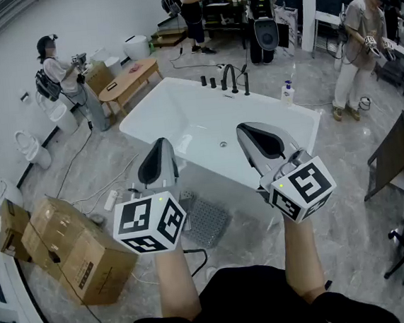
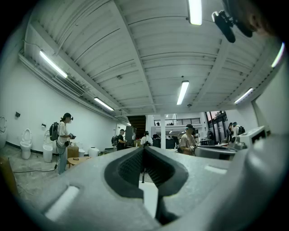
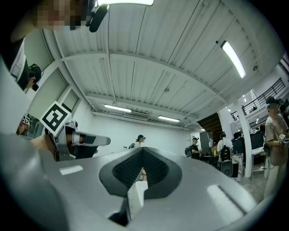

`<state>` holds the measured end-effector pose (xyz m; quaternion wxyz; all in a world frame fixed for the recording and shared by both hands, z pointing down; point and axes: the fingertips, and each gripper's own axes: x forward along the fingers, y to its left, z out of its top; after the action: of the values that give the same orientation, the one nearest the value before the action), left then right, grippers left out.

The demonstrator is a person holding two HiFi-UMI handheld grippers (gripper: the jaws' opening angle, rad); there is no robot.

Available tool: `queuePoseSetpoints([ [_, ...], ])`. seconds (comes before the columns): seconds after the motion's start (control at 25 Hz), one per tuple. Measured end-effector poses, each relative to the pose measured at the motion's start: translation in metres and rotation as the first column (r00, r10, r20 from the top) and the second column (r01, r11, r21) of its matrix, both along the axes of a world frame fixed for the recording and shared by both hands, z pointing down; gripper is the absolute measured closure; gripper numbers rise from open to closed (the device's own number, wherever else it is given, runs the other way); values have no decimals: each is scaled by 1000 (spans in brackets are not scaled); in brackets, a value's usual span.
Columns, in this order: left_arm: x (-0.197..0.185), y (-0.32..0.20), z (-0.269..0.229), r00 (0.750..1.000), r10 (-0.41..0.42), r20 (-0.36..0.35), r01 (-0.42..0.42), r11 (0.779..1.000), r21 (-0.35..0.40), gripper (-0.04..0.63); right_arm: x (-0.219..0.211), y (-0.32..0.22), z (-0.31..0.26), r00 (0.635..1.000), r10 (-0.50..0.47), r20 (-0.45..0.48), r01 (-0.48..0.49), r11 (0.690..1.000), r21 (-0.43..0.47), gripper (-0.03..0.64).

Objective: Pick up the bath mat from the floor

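Note:
The bath mat [image 1: 209, 222] is a grey, dotted rectangle lying flat on the marble floor against the near side of the white bathtub [image 1: 183, 116]. In the head view it shows between my two forearms, with its left edge hidden behind the left marker cube. My left gripper [image 1: 162, 142] and right gripper [image 1: 246, 129] are both raised high above the mat, side by side, pointing forward and up. Each is shut with nothing in it. In the left gripper view the left gripper [image 2: 143, 149] has its jaws pressed together, and so does the right gripper [image 3: 142, 150] in its own view. Neither gripper view shows the mat.
Cardboard boxes [image 1: 68, 252] stand at the near left, with cables on the floor around them. Black taps [image 1: 229, 78] and a pump bottle [image 1: 288, 93] sit on the tub's far rim. A wooden table [image 1: 129, 82], toilets [image 1: 31, 149], a dark chair [image 1: 393, 153] and several people surround the tub.

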<state>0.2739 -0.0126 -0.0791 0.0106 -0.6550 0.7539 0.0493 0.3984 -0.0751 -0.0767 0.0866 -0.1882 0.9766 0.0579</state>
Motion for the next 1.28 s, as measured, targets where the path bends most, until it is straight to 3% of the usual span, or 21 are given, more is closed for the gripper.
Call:
queuePoseSetpoints([
  [0.36,13,-15,8,1000,-7,2,7,1000,-20,595,37,-27,13,998,61,12,-60,997,-42,611],
  [0.64,15,-20,17,1000,1,-8,-1,999,-40,595,38,-38,25,997,78,-3,-78,993,-84,611],
  [0.88,-14,-6,21,999,-41,-21,40,998,-44,595,12,-37,32,998,58,-17,-59,992,-110,611],
  [1.28,-92,32,31,992,-121,-35,118,990,-77,595,-68,-13,48,999,-6,-41,0,988,-154,611],
])
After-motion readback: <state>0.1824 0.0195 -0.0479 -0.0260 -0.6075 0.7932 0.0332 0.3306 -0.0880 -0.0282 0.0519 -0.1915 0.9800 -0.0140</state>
